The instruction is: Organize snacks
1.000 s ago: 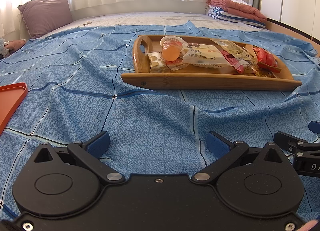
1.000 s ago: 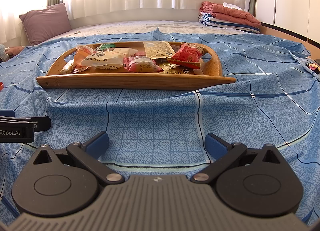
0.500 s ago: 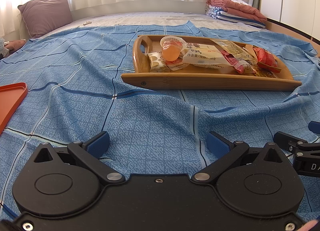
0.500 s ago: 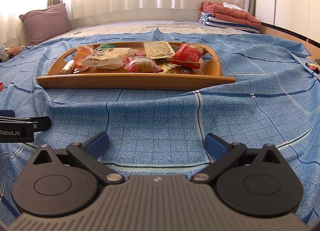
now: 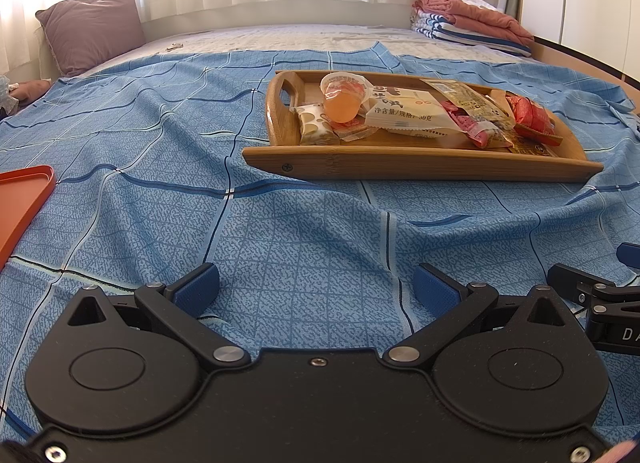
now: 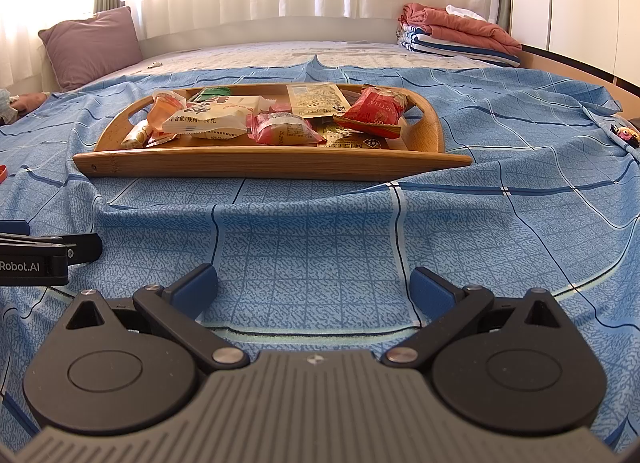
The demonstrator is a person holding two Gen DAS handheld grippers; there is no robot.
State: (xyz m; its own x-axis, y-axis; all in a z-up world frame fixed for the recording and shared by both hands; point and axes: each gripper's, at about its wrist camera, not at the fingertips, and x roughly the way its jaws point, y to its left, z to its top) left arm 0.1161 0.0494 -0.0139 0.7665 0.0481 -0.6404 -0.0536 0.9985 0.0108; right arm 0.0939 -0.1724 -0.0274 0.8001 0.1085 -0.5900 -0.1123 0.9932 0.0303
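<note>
Basically one wooden tray of snacks sits on the blue checked bedspread, well ahead of both grippers, long axis running left-right across both views, cut-out handles at the two short ends. Counted on it: one orange jelly cup lying on its side at the left end, lid facing the camera; one spotted cream packet beside it; one big white packet with printed text; one pink packet; one red packet at the right end, propped against the rim; one beige flat pouch behind; one green packet mostly hidden; a gold one under the red. More may be buried, can't tell. One orange tray at far left of the left wrist view, only a corner visible. Left gripper low over the bedspread, jaws spread wide, nothing between the blue pads. Right gripper same: jaws spread wide, holding nothing, just fabric beneath. Each gripper shows at the other view's edge, side by side. One purple pillow and one stack of folded blankets at the far side.
</note>
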